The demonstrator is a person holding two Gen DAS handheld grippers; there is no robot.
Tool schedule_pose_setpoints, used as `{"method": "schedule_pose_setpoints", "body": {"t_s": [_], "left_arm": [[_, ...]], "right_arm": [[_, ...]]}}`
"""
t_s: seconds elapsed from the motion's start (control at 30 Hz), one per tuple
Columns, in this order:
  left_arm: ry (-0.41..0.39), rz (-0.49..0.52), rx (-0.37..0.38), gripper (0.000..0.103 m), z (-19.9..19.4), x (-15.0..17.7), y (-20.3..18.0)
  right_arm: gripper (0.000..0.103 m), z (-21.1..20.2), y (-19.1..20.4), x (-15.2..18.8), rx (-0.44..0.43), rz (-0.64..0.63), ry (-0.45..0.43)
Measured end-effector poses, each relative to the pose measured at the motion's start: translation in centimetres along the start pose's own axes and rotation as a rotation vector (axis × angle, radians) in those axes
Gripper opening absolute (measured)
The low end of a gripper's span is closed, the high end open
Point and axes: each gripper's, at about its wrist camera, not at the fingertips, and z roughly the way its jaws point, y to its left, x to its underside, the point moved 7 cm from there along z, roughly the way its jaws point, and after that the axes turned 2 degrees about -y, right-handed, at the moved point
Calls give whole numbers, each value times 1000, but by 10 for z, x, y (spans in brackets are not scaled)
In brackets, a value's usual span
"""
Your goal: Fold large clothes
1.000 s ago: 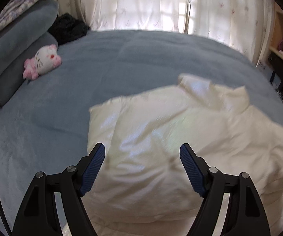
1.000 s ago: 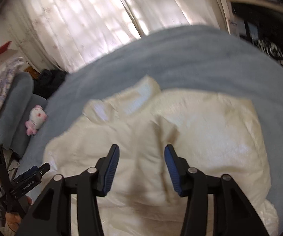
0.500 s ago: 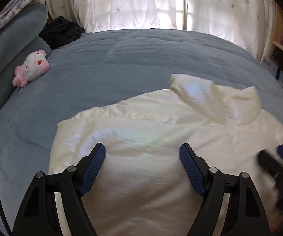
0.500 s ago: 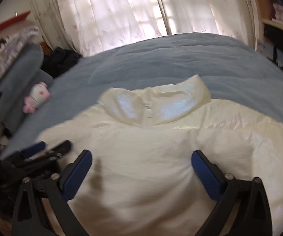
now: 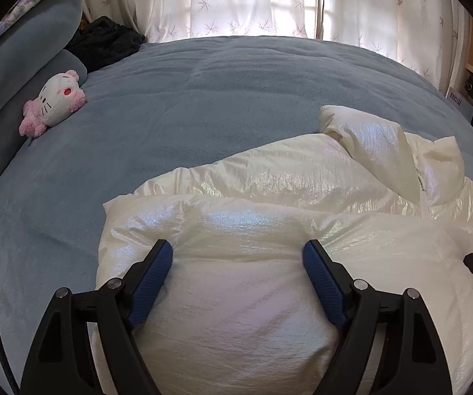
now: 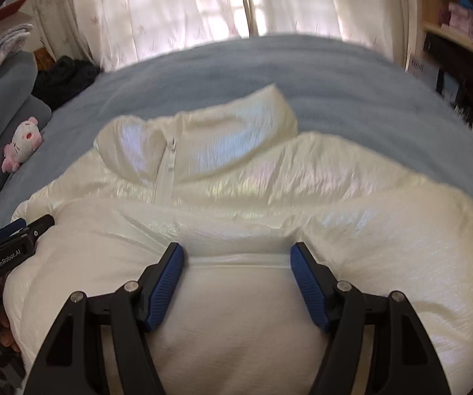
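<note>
Meanwhile, both the left gripper (image 5: 238,261) and right gripper (image 6: 236,265) are hovering with jaws wide over the cream puffer jacket (image 5: 269,230), which is lying lower right on the blue bed (image 5: 187,98). At upper left, a plush cat (image 5: 55,102) is leaning against grey pillows (image 5: 15,52), well apart from it.

A cream-white puffy jacket (image 5: 269,217) (image 6: 252,197) with a shiny, crinkled shell lies spread on the blue-grey bed, front side up. Its stand-up collar points toward the curtained window, and a white zipper runs down from the collar's middle. A padded fold lies across the chest, its edge a thick, rounded ridge
</note>
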Motion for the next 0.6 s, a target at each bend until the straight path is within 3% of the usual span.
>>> {"method": "schedule_pose_setpoints", "body": {"t_s": [0.17, 0.37, 0.6], "left_arm": [[27, -29, 11, 80, -19, 1, 3], [-12, -19, 41, 80, -62, 2, -4], [-52, 23, 97, 80, -114, 17, -22]], "right_arm": [[68, -16, -4, -2, 7, 45, -19], [68, -60, -1, -2, 1, 136, -79], [68, -92, 27, 9, -1, 15, -73]]}}
